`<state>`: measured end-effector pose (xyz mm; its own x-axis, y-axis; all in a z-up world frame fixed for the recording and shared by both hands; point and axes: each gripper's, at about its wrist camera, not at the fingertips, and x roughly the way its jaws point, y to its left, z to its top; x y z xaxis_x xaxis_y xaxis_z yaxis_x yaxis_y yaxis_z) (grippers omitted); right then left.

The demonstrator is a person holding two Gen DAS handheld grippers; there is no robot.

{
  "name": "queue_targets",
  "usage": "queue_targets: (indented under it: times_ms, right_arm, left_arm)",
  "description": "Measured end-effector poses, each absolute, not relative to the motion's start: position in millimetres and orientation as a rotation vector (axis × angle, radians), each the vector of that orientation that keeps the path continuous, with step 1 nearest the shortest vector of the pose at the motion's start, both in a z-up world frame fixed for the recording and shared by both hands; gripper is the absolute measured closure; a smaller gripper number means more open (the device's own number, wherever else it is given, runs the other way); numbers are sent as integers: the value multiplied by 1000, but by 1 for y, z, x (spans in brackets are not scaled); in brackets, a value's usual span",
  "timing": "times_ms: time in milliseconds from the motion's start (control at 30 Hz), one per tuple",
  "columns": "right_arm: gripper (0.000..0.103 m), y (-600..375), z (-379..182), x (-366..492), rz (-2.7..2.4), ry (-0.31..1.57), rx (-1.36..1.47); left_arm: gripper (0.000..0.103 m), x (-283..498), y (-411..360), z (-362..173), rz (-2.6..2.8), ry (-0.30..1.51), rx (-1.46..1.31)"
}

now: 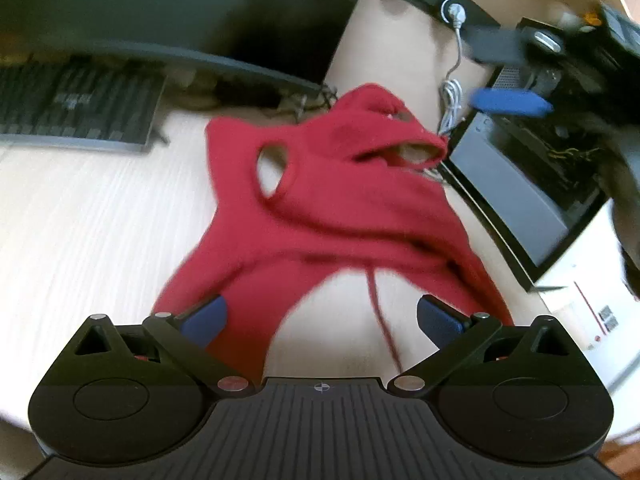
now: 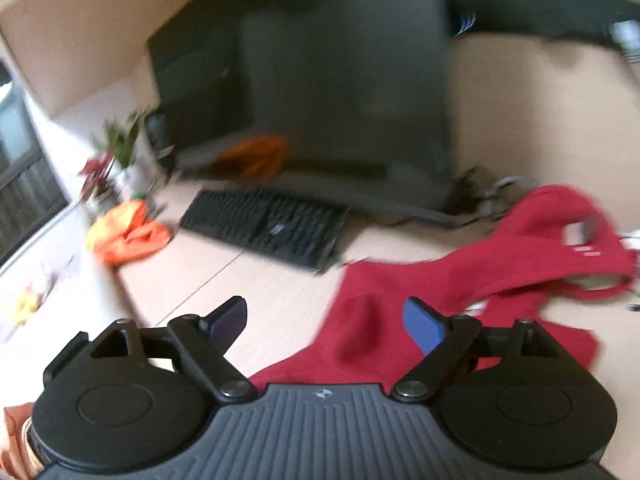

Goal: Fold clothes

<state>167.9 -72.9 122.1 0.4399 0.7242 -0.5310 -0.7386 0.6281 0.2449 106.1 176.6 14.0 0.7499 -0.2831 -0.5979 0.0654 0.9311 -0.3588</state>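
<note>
A red sleeveless hooded garment (image 1: 320, 208) lies crumpled on the pale wooden desk (image 1: 80, 232), an armhole facing up and a red drawstring (image 1: 380, 312) trailing toward me. My left gripper (image 1: 322, 316) hangs open just above its near edge, nothing between the blue pads. In the left wrist view the right gripper (image 1: 508, 100) shows blurred at the upper right, beyond the garment. In the right wrist view the same red garment (image 2: 460, 280) spreads right of centre, and my right gripper (image 2: 326, 320) is open over its near left part, holding nothing.
A black keyboard (image 2: 268, 224) and a dark monitor (image 2: 320, 80) stand behind the garment. Orange cloth (image 2: 128, 236) and potted plants (image 2: 116, 152) sit at the far left. A black box (image 1: 520, 184) and a white cable (image 1: 452, 100) border the garment's right side.
</note>
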Motion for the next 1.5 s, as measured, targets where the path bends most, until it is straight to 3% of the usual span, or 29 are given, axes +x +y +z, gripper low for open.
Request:
queue_targets:
  times_ms: [233,300,433,467,500,633,733,867,1067,1200,1333,1500]
  right_arm:
    - [16,-144,81,141,648,541,-30]
    - [16,-149,59,131,600,546,-73]
    - [16,-160,28,125,589,630,-32]
    - [16,-162,23,125,588,649,-18]
    - [16,-163,22,127,587,650,-15]
    - [16,-164,23,134,580,626,-21]
    - [17,-159,24,146,569,601,-40]
    - [17,-135,16,178,566,610,-86]
    - [16,-104,-19,225,529,790,-157]
    - [16,-123,10,236,562,743,-47]
    - [16,-147,43,253,543,694,57]
    - [16,-155,41,206,577,648,-157]
  left_arm:
    - [6,170,177,25,-115,669,-350]
    - [28,185,174,21,-82,686,-339]
    - [52,204,163,15,-47,688,-250]
    - [68,207,160,15,-39,678,-218]
    - [78,210,157,15,-31,665,-188]
    - [78,208,155,34,36,548,-36]
    - [76,213,163,17,50,624,24]
    - [60,211,168,-2,43,668,88]
    - [40,195,187,12,15,667,-16]
    - [23,178,193,27,-32,655,-95]
    - [16,145,188,26,-69,693,-48]
    - [9,104,183,25,-115,738,12]
